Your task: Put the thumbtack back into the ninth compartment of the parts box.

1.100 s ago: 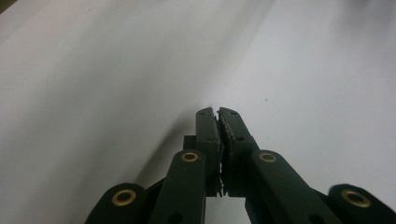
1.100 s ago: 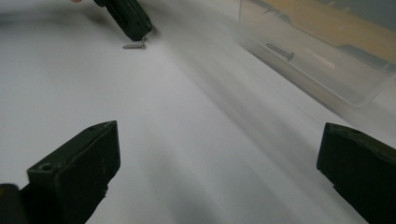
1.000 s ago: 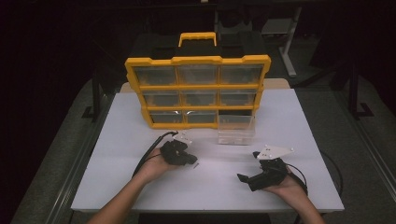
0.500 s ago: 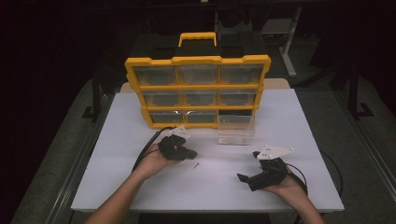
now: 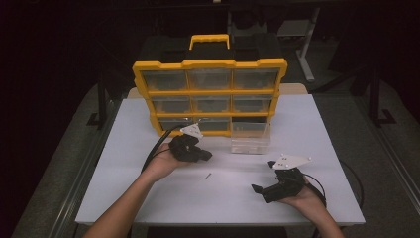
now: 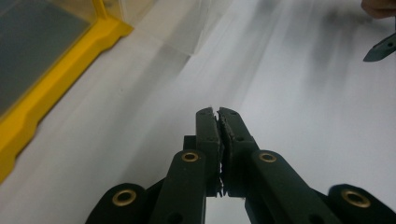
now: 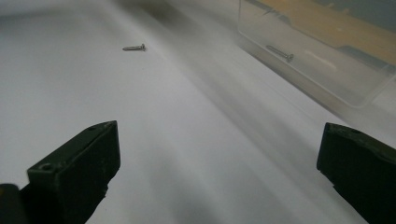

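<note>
A bright yellow organiser [image 5: 208,96] with a black top and a yellow handle stands on a plain white counter [image 5: 124,148]. Its drawers are clear with a greyish tint. A colourless see-through drawer [image 5: 250,138] sits out on the white surface, and a small dull-grey screw [image 5: 207,176] lies beside it. The left tool [image 5: 205,155] and right tool [image 5: 260,190] are matt black, each topped by a pale grey plate; brass-coloured rivets dot the left tool's black jaws.

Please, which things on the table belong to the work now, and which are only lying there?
In use: screw loose on the table; clear drawer, pulled out; left gripper, shut; right gripper, open.

Idle: yellow organizer; white table.
</note>
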{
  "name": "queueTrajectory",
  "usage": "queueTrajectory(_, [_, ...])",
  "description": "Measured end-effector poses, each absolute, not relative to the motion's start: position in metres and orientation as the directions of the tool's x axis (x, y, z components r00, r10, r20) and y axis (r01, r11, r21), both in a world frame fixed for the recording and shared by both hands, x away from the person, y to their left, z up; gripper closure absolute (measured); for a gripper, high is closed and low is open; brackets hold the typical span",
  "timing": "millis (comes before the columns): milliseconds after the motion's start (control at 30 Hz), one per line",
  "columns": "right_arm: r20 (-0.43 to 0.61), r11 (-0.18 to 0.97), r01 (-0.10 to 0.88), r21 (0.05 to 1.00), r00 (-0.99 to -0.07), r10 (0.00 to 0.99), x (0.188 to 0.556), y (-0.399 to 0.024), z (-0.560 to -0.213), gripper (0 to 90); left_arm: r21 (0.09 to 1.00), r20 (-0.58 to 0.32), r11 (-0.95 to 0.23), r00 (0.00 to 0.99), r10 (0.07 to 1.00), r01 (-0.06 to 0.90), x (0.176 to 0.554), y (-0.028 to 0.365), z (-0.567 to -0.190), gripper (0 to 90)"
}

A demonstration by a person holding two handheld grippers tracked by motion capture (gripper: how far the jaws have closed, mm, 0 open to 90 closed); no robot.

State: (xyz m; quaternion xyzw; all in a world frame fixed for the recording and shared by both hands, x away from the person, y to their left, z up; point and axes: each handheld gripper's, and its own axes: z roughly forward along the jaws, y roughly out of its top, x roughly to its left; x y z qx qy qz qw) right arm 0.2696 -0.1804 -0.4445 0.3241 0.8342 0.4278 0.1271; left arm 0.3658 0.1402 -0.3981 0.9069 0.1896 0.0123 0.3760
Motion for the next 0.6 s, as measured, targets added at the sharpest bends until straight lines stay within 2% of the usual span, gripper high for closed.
queueTrajectory(600, [0.068,0.422,0.433,0.796,-0.757,0.649,0.270,-0.180,-0.444,0.0,0.708,-0.103,-0.647,0.947,0.303,0.284,0.377,0.123,-0.371,87.2])
